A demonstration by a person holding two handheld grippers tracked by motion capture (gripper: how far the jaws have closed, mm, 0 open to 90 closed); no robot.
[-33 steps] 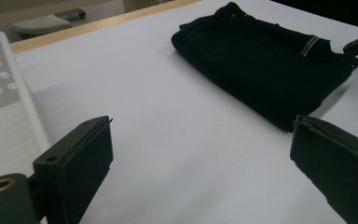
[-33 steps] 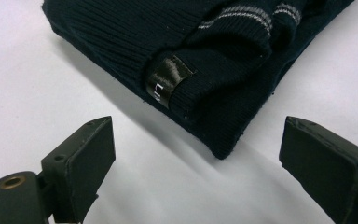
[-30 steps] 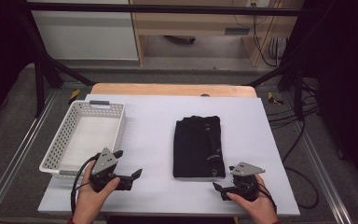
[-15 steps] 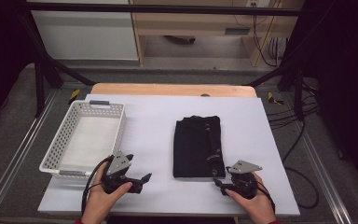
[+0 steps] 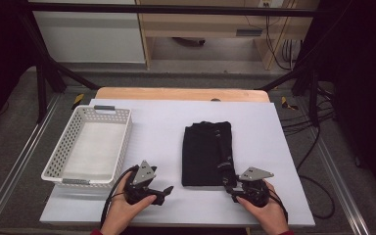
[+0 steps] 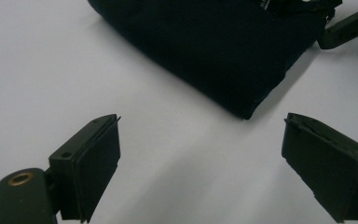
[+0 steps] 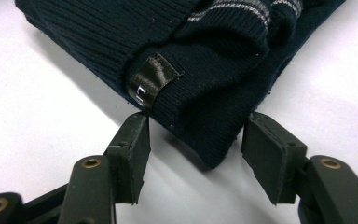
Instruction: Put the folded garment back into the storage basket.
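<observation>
A folded dark knit garment [image 5: 208,152] lies on the white table cover, right of centre. My left gripper [image 5: 165,195] rests on the cover just left of the garment's near left corner [image 6: 205,42]. It [image 6: 201,120] is open; its jaws have just been closing a little with nothing between them. My right gripper [image 5: 229,190] sits at the garment's near right corner. Its jaws [image 7: 198,117] have just been closing and stand on either side of that corner [image 7: 209,140], beside a shiny black label [image 7: 151,79]. White cover still shows between pads and cloth.
A white plastic basket [image 5: 61,152] stands at the left of the table, with nothing in it. A wooden edge [image 5: 176,93] runs along the far side. Cables [image 5: 298,122] trail on the floor to the right. The right gripper's jaw [image 6: 345,28] shows in the left gripper view.
My left gripper has slid right, towards the garment's near left corner. My right gripper has stayed put while its jaws narrowed around the garment's near right corner.
</observation>
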